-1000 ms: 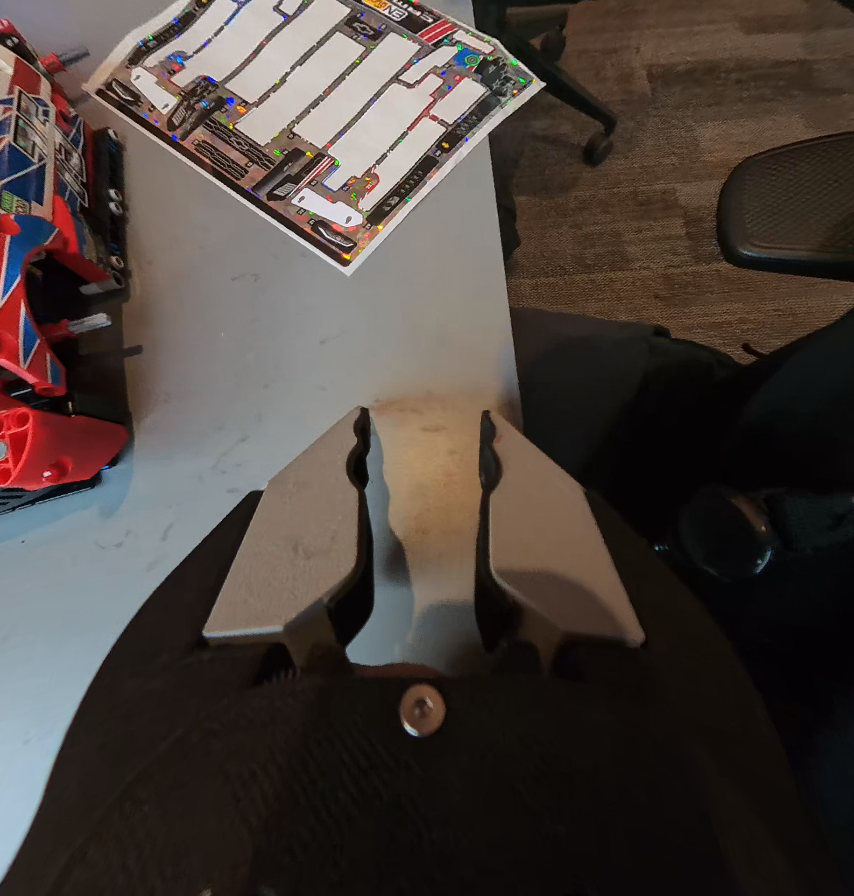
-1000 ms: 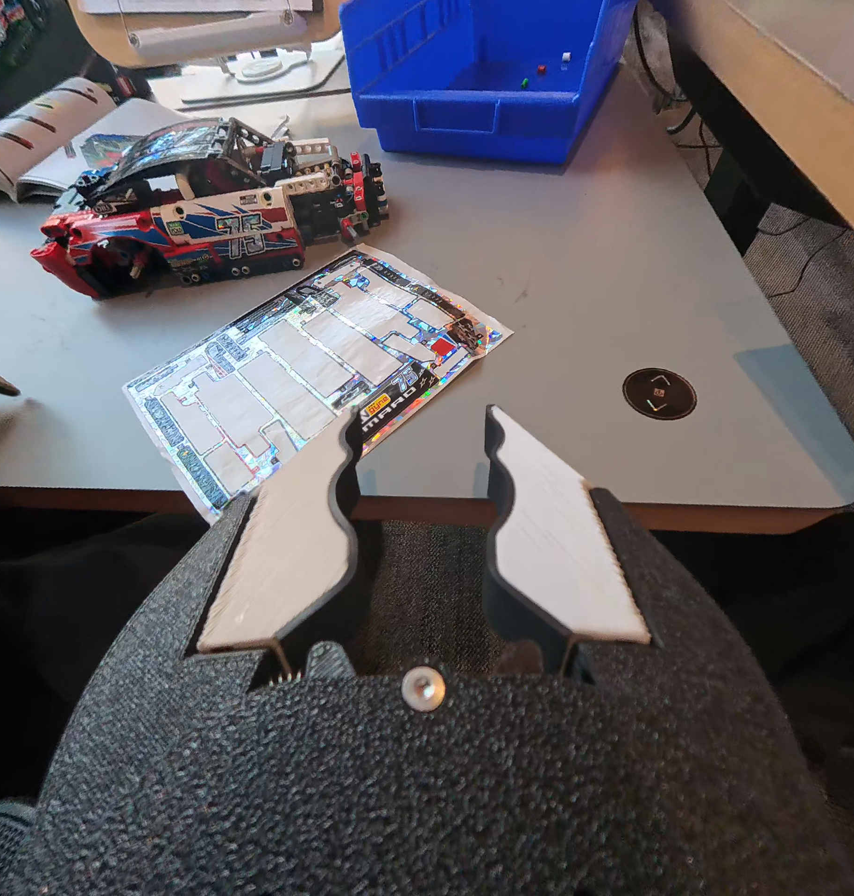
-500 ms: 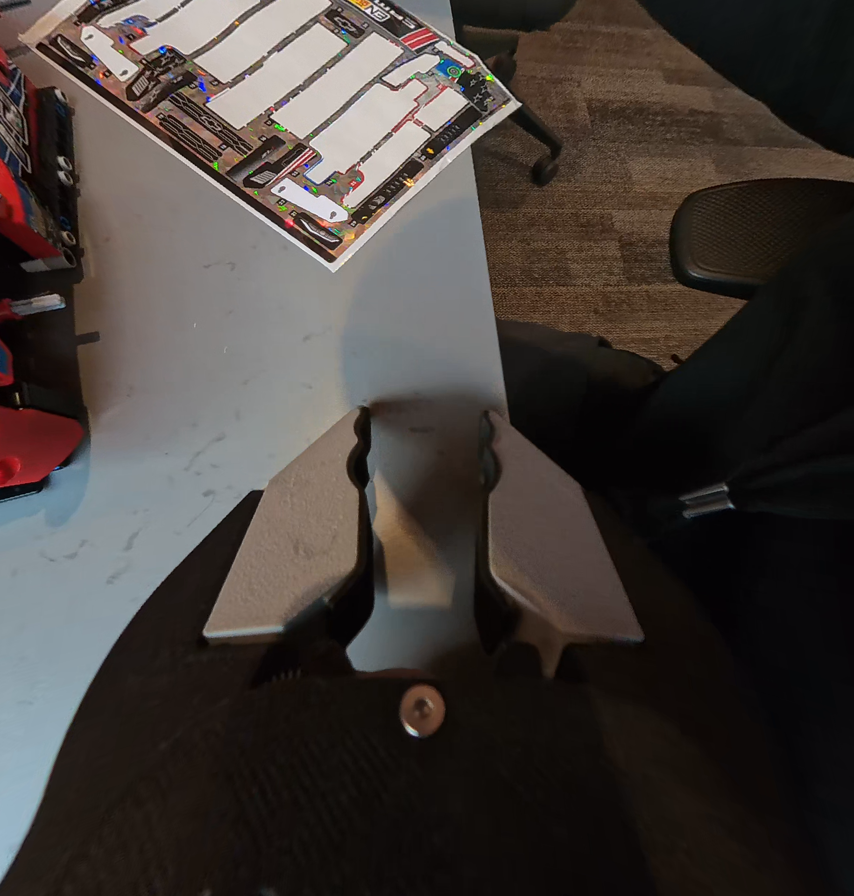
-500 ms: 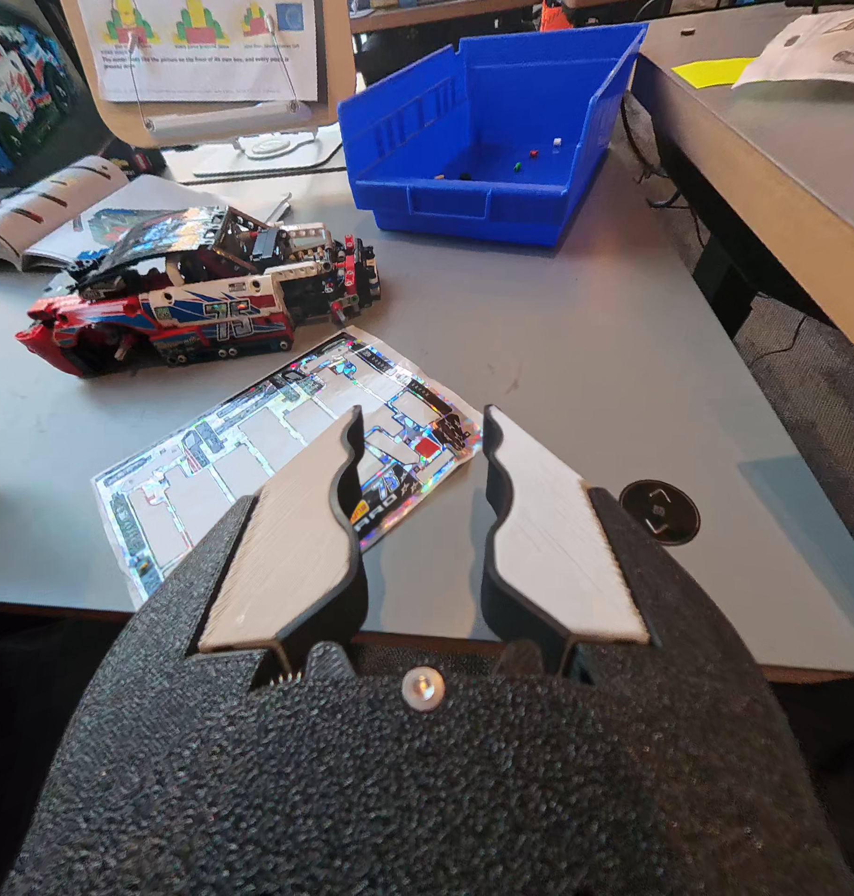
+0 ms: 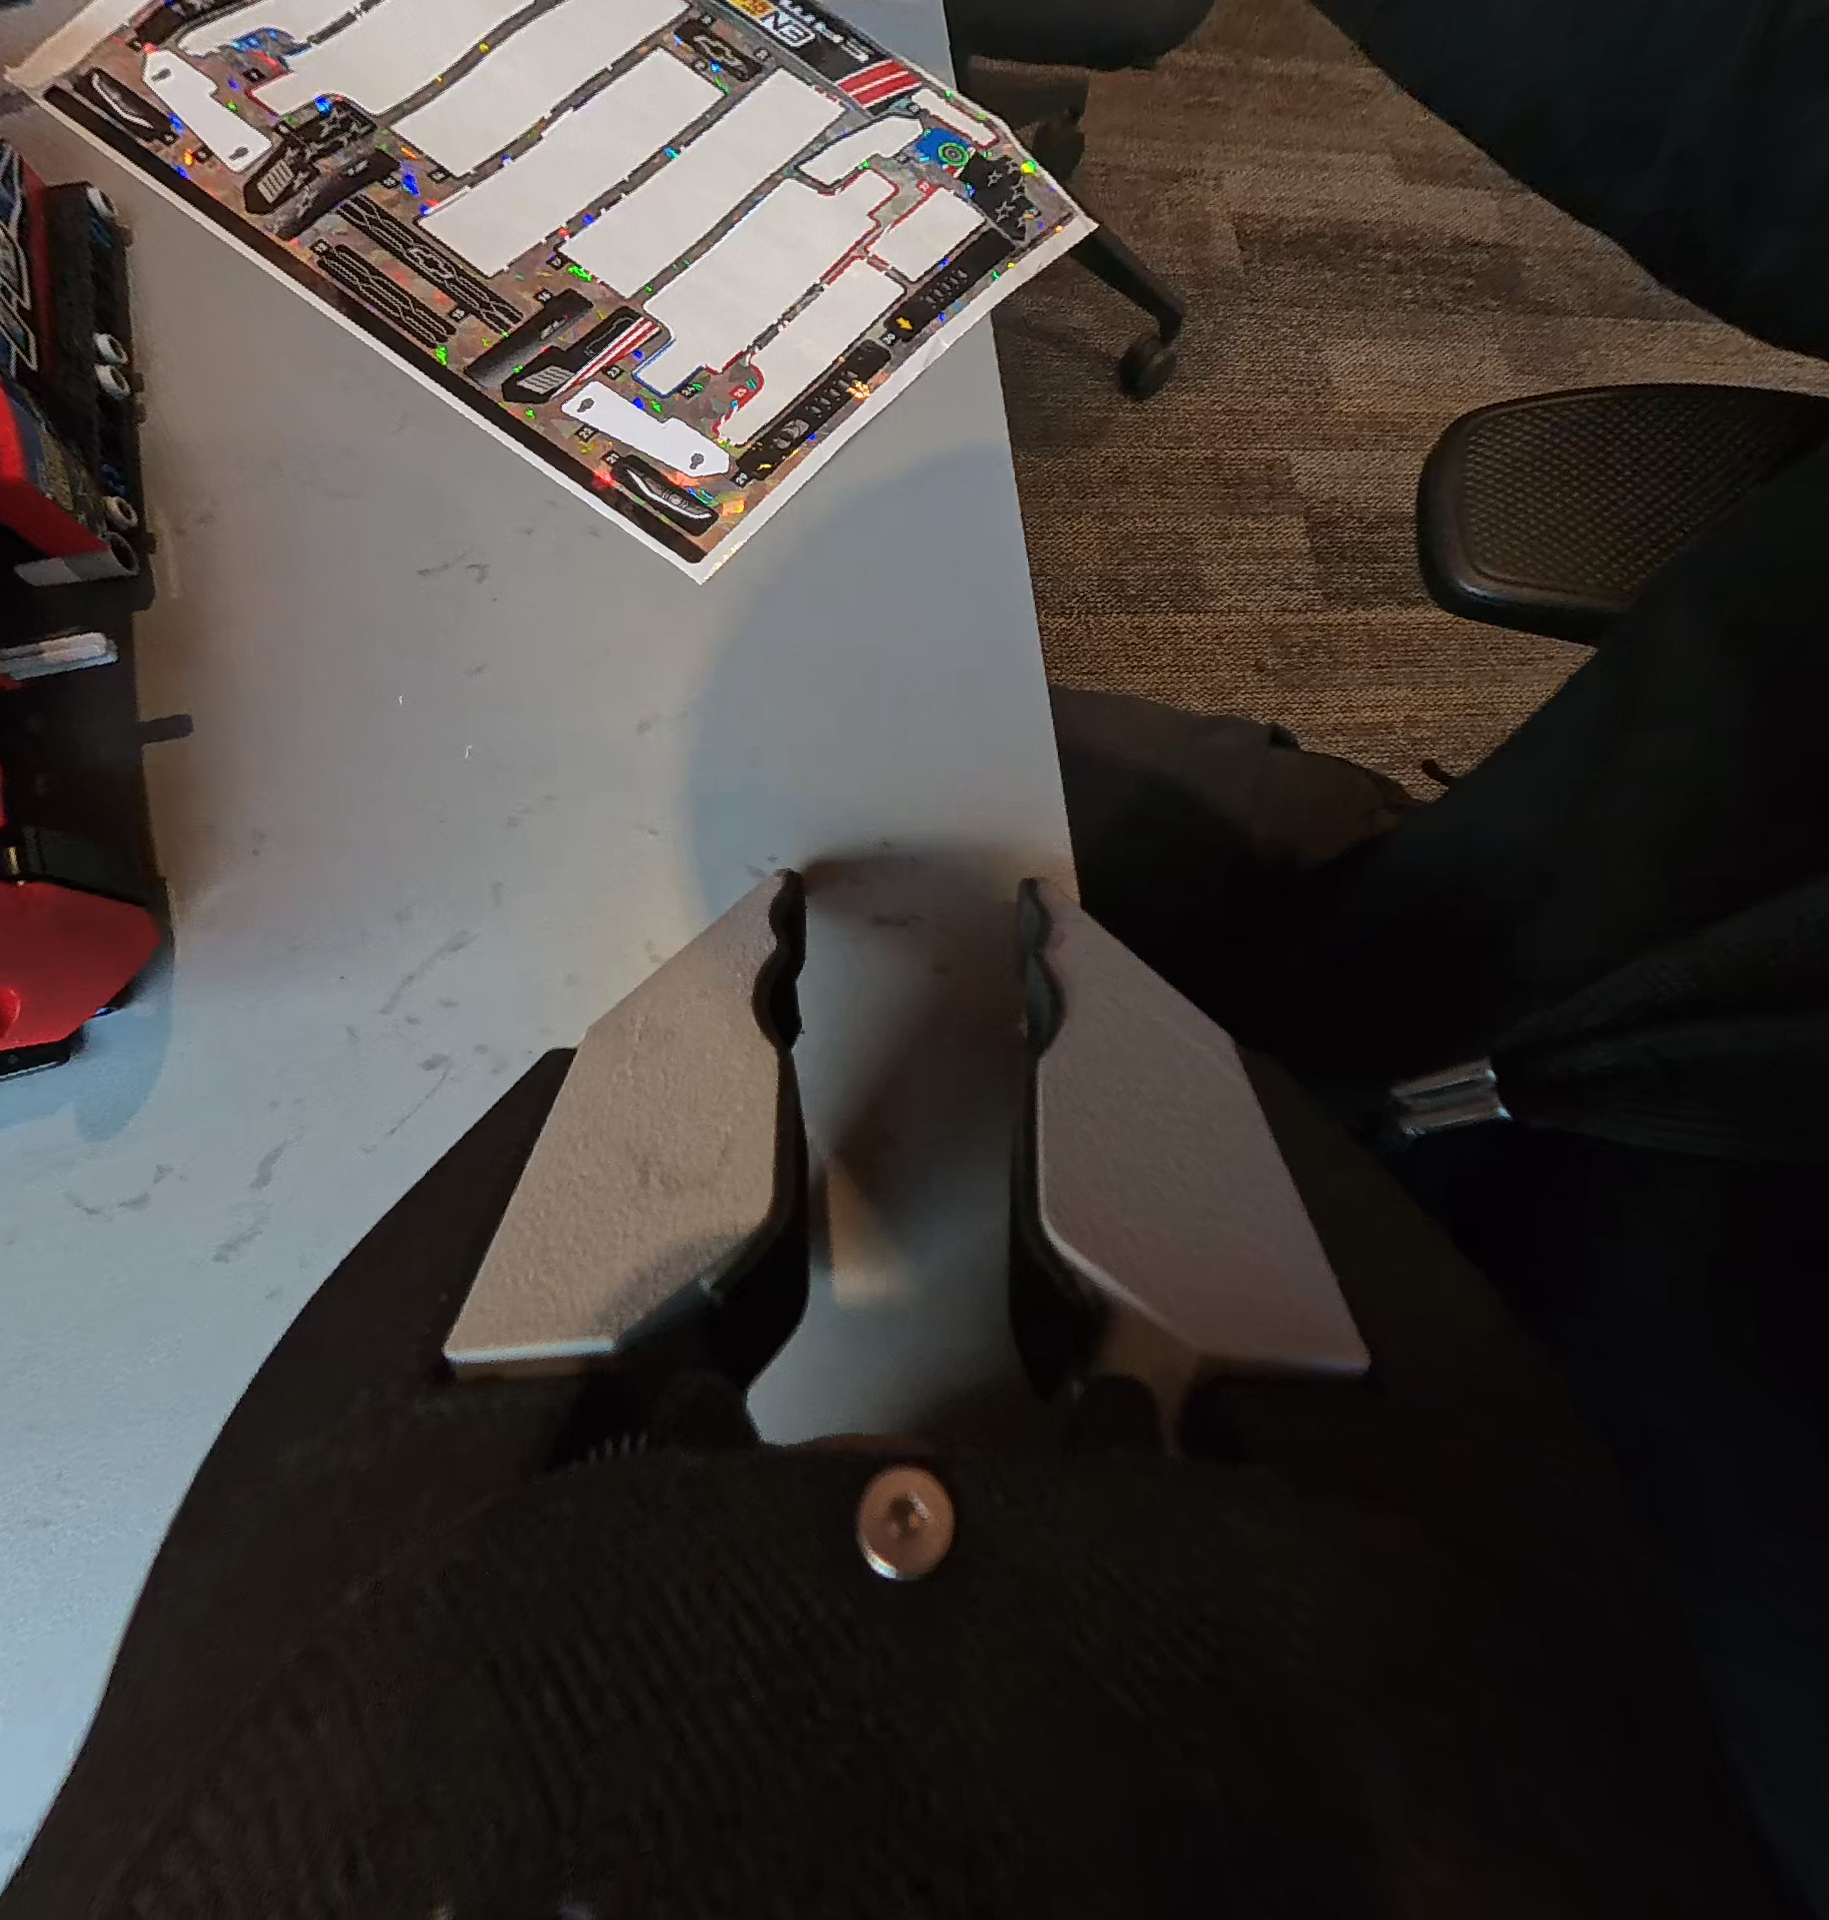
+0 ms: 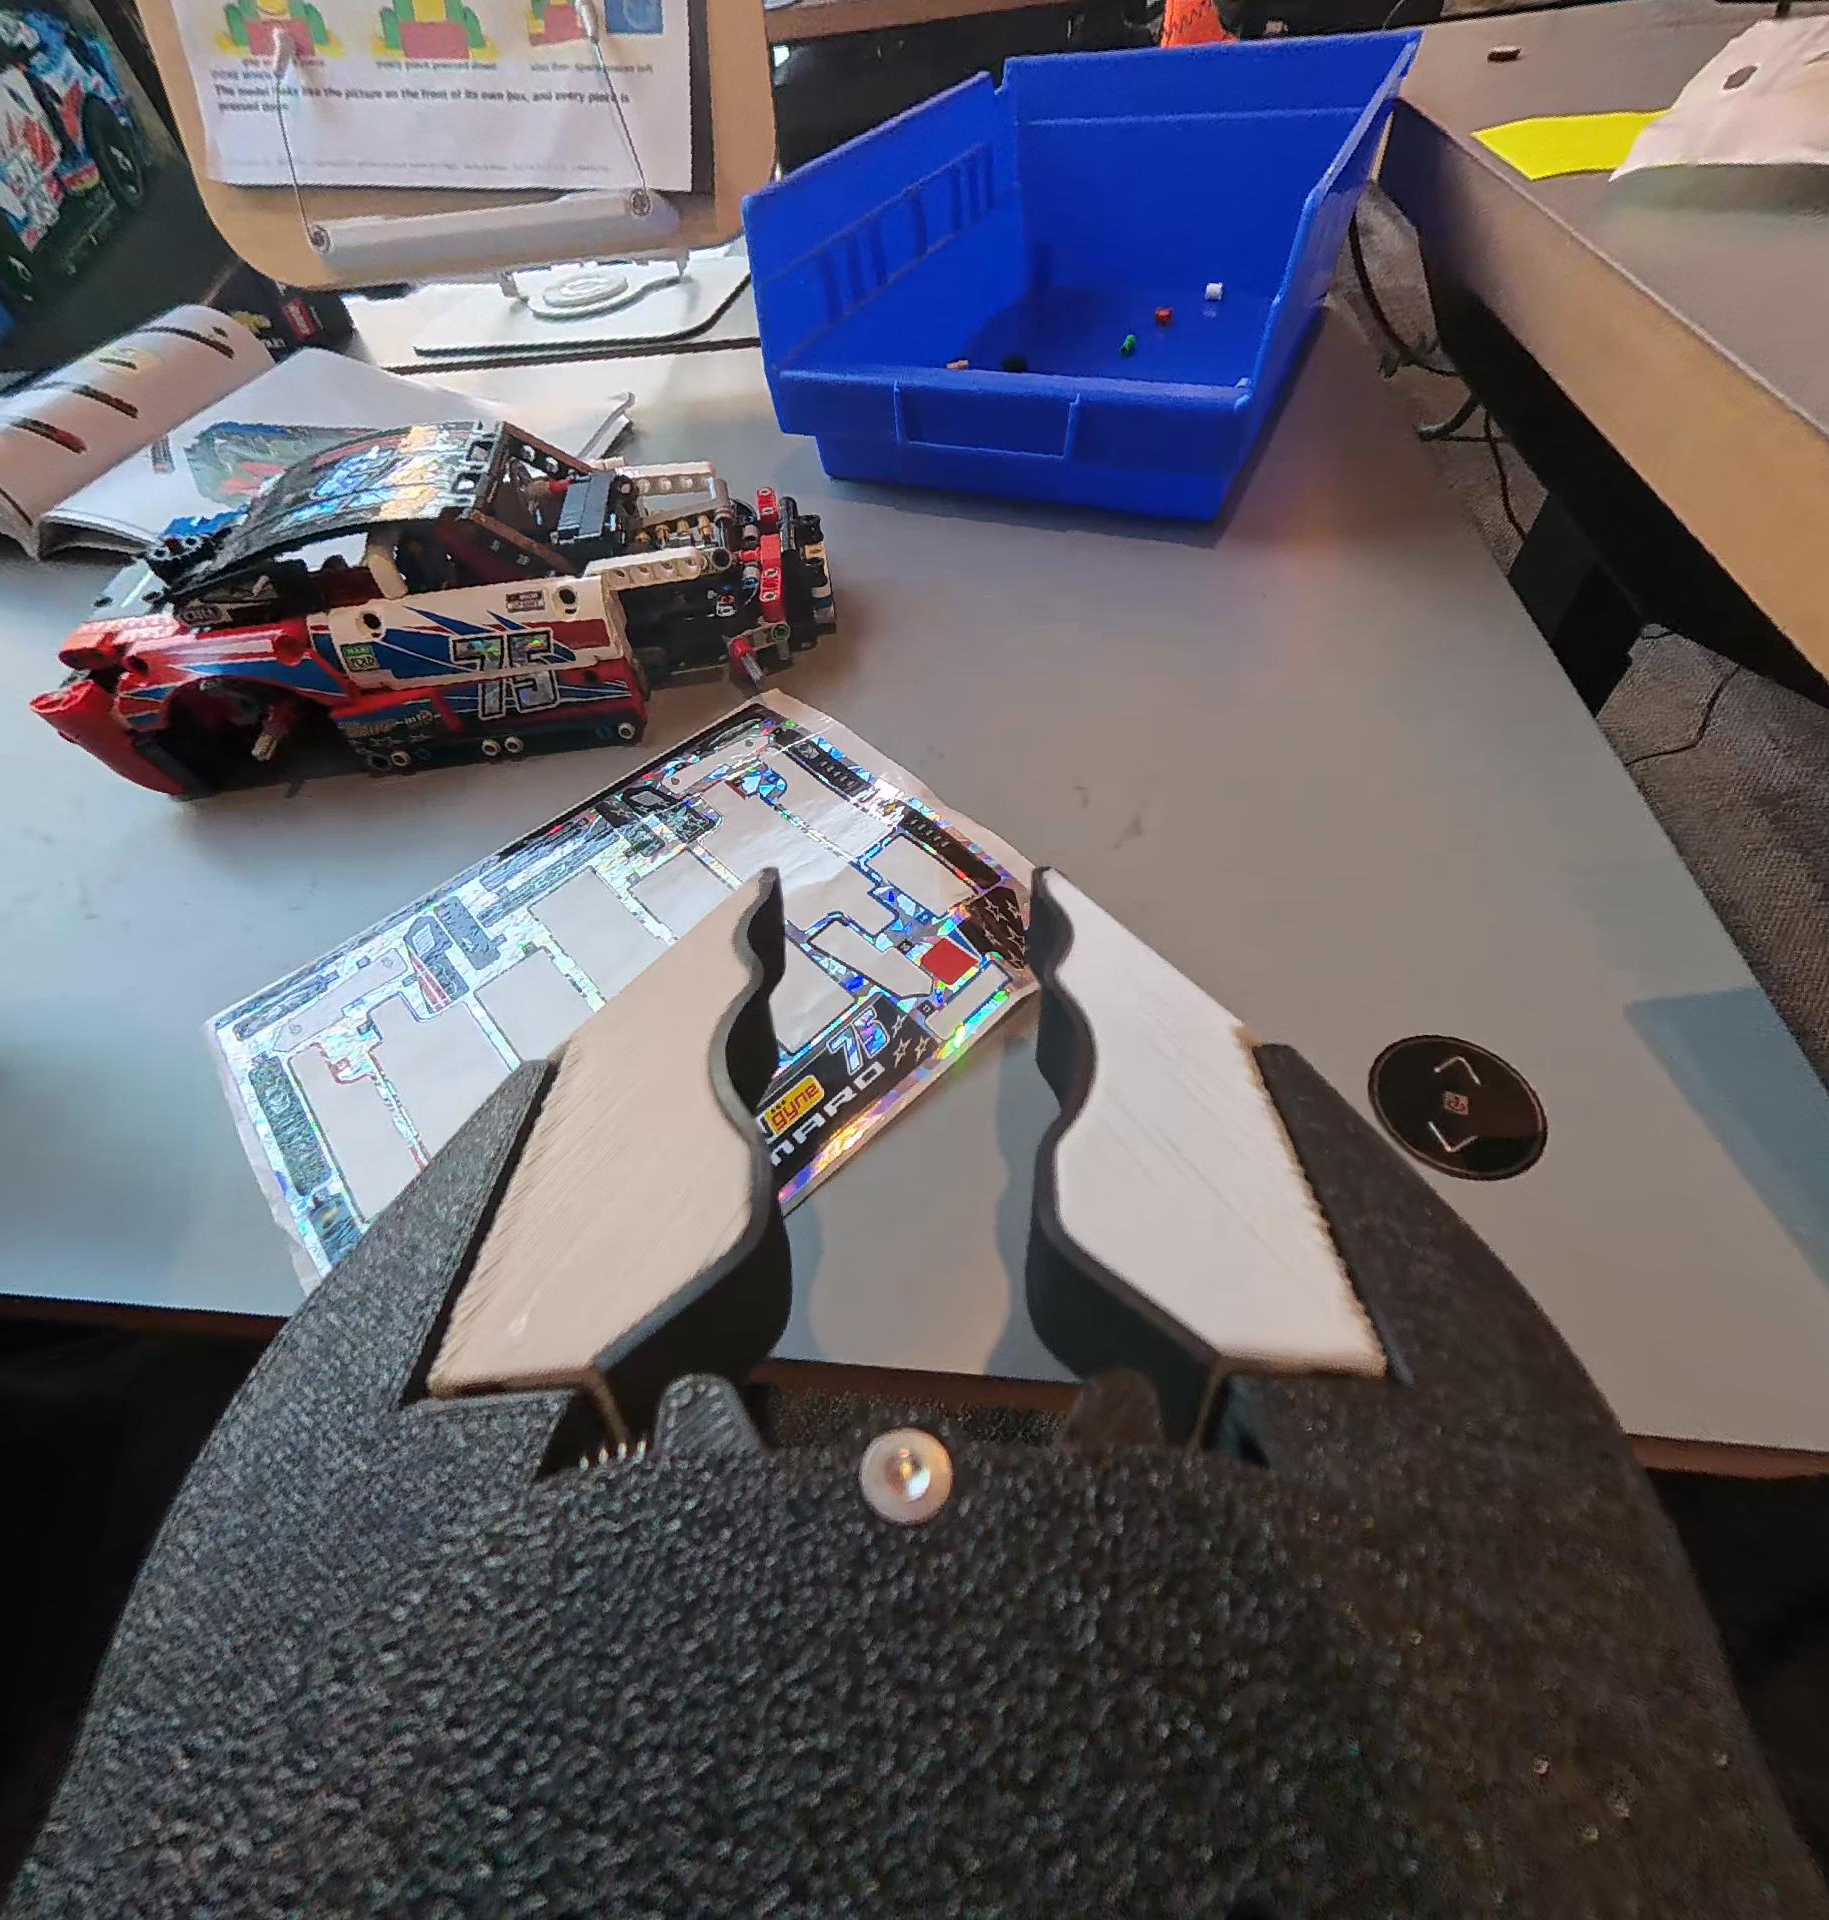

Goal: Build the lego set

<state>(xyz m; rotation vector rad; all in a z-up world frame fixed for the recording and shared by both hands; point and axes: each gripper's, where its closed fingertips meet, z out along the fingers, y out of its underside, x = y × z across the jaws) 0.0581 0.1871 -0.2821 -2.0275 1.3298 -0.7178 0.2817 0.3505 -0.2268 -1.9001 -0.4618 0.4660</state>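
A partly built red, white and blue lego race car [image 6: 442, 634] without wheels lies on the grey table [image 6: 1253, 748], left of middle in the right wrist view. Its red side also shows at the left edge of the left wrist view [image 5: 27, 520]. A shiny sticker sheet [image 6: 536, 966] lies in front of the car and shows in the left wrist view too [image 5: 577, 229]. My right gripper [image 6: 905, 894] is open and empty, above the sheet's near right corner. My left gripper [image 5: 905, 894] is open and empty, low over the table's edge.
A blue bin [image 6: 1076, 270] with a few small loose pieces stands at the back right. An open instruction booklet [image 6: 141, 436] lies behind the car. A round black button [image 6: 1455, 1107] sits in the table at right. Office chairs [image 5: 1575, 499] stand on the carpet beside the table. The left gripper's tips are roughly 30 centimetres from the right gripper's. It is some 11 centimetres from my right tips to the round black button [image 6: 1455, 1107].
My right gripper has moved forward over the table edge and now hangs above the sticker sheet. My left gripper has shifted a little; the car slid towards the left edge of its view.
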